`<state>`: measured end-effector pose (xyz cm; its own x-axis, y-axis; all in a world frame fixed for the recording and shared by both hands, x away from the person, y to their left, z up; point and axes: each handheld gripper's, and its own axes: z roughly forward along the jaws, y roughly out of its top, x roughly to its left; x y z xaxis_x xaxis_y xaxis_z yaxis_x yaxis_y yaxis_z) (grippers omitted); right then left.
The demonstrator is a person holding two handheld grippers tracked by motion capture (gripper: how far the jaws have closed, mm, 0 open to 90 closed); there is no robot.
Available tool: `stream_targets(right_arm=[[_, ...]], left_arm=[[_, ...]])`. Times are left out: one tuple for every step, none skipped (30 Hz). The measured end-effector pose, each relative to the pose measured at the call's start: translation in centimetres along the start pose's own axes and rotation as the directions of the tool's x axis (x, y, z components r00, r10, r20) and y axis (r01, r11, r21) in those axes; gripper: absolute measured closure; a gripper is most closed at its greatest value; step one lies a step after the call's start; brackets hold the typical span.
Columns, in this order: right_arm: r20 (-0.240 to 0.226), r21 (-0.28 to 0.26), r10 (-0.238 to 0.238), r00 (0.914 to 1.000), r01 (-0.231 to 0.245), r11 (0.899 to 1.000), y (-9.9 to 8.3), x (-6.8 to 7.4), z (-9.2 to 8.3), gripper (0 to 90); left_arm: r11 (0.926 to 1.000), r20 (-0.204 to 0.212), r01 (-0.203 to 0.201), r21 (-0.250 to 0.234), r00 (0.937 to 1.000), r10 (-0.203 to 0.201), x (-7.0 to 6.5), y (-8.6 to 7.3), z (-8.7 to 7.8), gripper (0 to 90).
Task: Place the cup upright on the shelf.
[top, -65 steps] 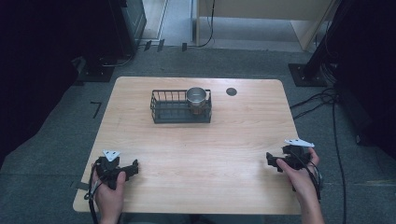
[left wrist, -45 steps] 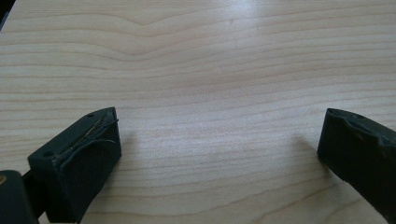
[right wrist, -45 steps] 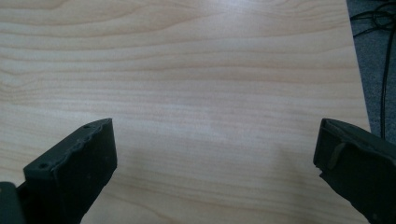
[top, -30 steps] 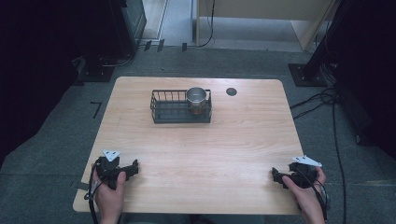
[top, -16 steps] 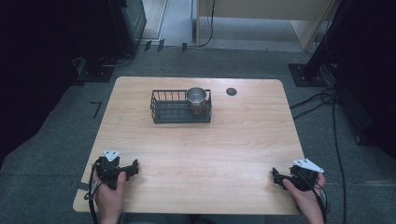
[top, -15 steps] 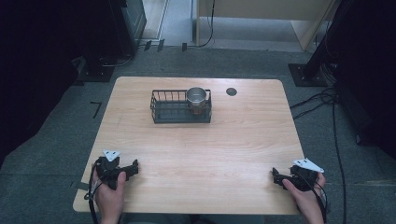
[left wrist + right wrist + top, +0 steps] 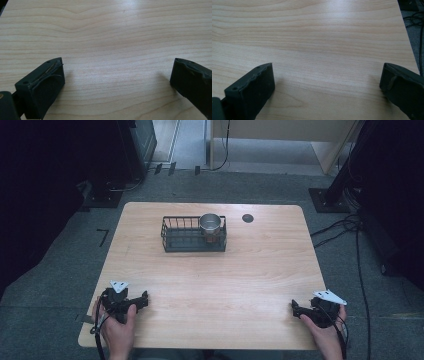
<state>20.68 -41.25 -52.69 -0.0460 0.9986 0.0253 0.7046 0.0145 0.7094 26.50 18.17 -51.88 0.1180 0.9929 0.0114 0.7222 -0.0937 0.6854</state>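
The left gripper [image 7: 142, 300] and the right gripper [image 7: 296, 309] rest near the table's [image 7: 250, 270] front corners, both with jaws wide apart and empty. A cup [image 7: 210, 224] stands in the basket [image 7: 182, 237] at the far side.

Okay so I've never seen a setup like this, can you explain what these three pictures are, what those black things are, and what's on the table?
There is no robot here. A person sits at a wooden table with a hand-held tool in each hand: the left gripper and the right gripper, each with two black jaws.

The high view comes from a fixed camera above the person, looking forward and down. The other two pictures come from cameras riding on the grippers; the black blocks at their bottom corners are the jaws. Both pairs stand wide apart over bare wood, holding nothing.

Toward the far side of the table sits a black wire basket with a metal cup inside its right end. Beside it is a small dark round spot.
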Motion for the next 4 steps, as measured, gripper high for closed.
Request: stream_targets(right_arm=[[0.000, 0.000, 0.000, 1.0000, 0.000, 1.000, 0.00, 0.00, 0.00, 0.0], [0.001, 0.000, 0.000, 1.0000, 0.000, 1.000, 0.00, 0.00, 0.00, 0.0], [0.001, 0.000, 0.000, 1.0000, 0.000, 1.000, 0.00, 0.01, 0.00, 0.0], [0.001, 0.000, 0.000, 1.0000, 0.000, 1.000, 0.00, 0.01, 0.00, 0.0]], left_arm=[[1.0000, 0.000, 0.000, 0.000, 1.0000, 0.000, 0.00, 0.00, 0.00, 0.0], [1.0000, 0.000, 0.000, 0.000, 1.0000, 0.000, 0.00, 0.00, 0.00, 0.0], [1.0000, 0.000, 0.000, 0.000, 1.0000, 0.000, 0.00, 0.00, 0.00, 0.0], [1.0000, 0.000, 0.000, 0.000, 1.0000, 0.000, 0.01, 0.00, 0.00, 0.0]])
